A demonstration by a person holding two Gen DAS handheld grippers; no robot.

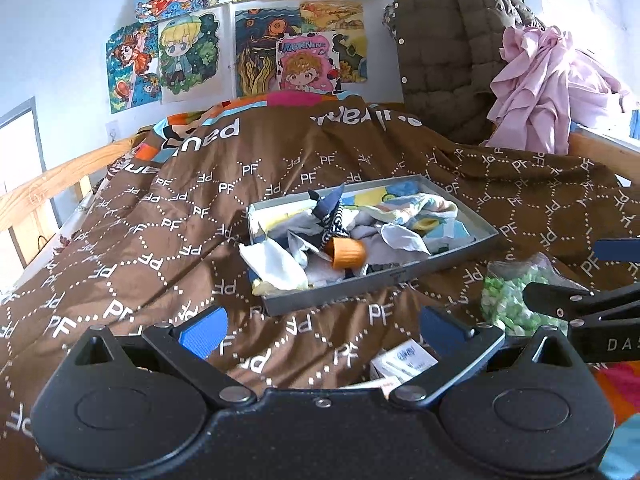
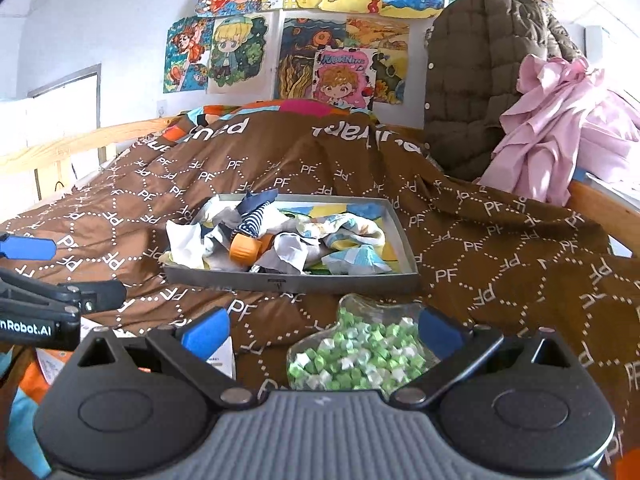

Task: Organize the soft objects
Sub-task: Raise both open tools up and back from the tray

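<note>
A shallow grey tray lies on the brown bedspread, heaped with soft cloths and socks. Among them are a navy striped sock, an orange ribbed cuff, a white cloth hanging over the tray's left rim, and a pastel patterned cloth. My left gripper hovers open in front of the tray, holding nothing. My right gripper is open above a clear bag of green and white pieces.
A brown quilted jacket and a pink garment pile up at the far right. Drawings cover the wall. A wooden bed rail runs along the left. A small white box lies near my left gripper.
</note>
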